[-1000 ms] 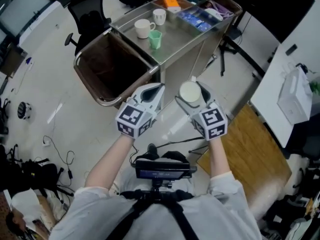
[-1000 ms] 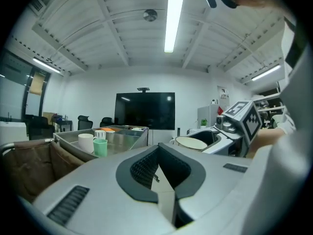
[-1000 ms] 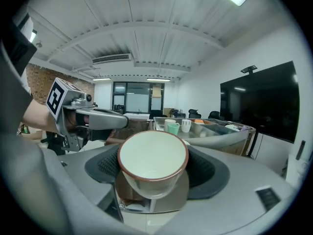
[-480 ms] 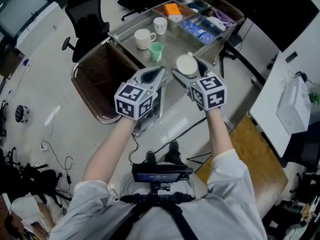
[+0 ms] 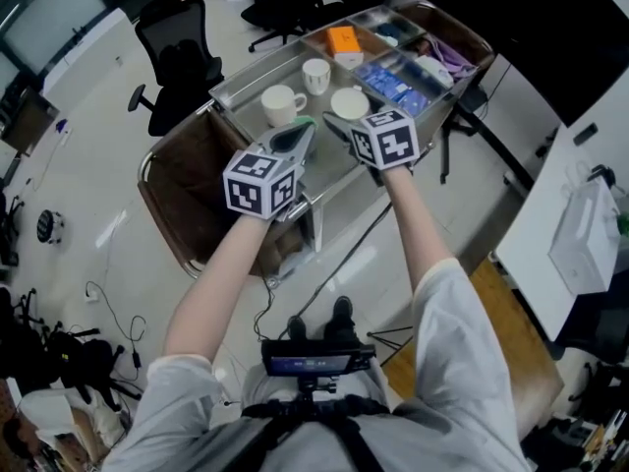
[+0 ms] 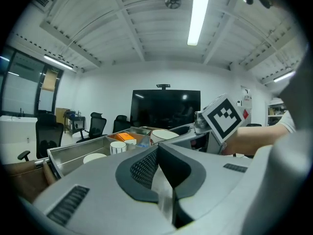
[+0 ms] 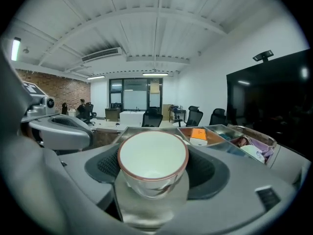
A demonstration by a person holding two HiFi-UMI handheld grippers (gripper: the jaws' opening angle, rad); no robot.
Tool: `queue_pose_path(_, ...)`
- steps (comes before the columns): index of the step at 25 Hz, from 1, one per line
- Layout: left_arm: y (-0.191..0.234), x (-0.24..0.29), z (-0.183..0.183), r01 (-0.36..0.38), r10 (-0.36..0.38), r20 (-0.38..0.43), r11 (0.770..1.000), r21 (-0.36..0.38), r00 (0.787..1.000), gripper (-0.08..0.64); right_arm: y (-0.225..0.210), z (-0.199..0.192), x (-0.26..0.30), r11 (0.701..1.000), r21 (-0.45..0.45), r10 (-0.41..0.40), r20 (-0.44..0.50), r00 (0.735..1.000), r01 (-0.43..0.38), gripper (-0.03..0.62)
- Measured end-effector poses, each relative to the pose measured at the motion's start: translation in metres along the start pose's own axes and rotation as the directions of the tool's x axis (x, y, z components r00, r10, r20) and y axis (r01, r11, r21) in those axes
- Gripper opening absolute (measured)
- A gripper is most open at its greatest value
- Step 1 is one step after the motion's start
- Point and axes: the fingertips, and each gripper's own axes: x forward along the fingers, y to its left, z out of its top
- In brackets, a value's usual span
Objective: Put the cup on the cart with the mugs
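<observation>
Closest in, the left gripper has its jaws closed on nothing, so it's not part of this. Just right of it, the right gripper has its jaws gripping the white cup, rim up, and it looks to be held over the cart, beside the handled mug. If it were me, I'd lower it straight onto the bare steel surface between that mug and the blue packets. Keep it level and only let go once the base sits flat. Mind the left gripper too, it's close enough to bump something. A second mug sits a bit farther back, so that spot counts as with the mugs.
</observation>
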Motion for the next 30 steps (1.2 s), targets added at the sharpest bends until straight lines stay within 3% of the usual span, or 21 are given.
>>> queue_pose_path(6, 0.027, 0.026, -0.007, -0.036, 0.036, -0.019, 0.998, -0.048, 0.999, 0.003, -0.026, -0.006, 0.048, 1.000, 0.011, -0.005, -0.069, 0.998, 0.005, 0.400)
queue_pose_path(16, 0.042, 0.048, -0.007, -0.059, 0.058, -0.022, 0.997, -0.055, 0.998, 0.003, -0.051, -0.024, 0.112, 0.999, 0.051, 0.019, -0.162, 0.987, -0.011, 0.400)
queue_pose_path(30, 0.054, 0.048, -0.005, -0.075, 0.076, -0.001, 0.994, -0.079, 0.997, 0.003, -0.062, -0.066, 0.143, 1.000, 0.016, 0.011, -0.297, 0.955, -0.006, 0.403)
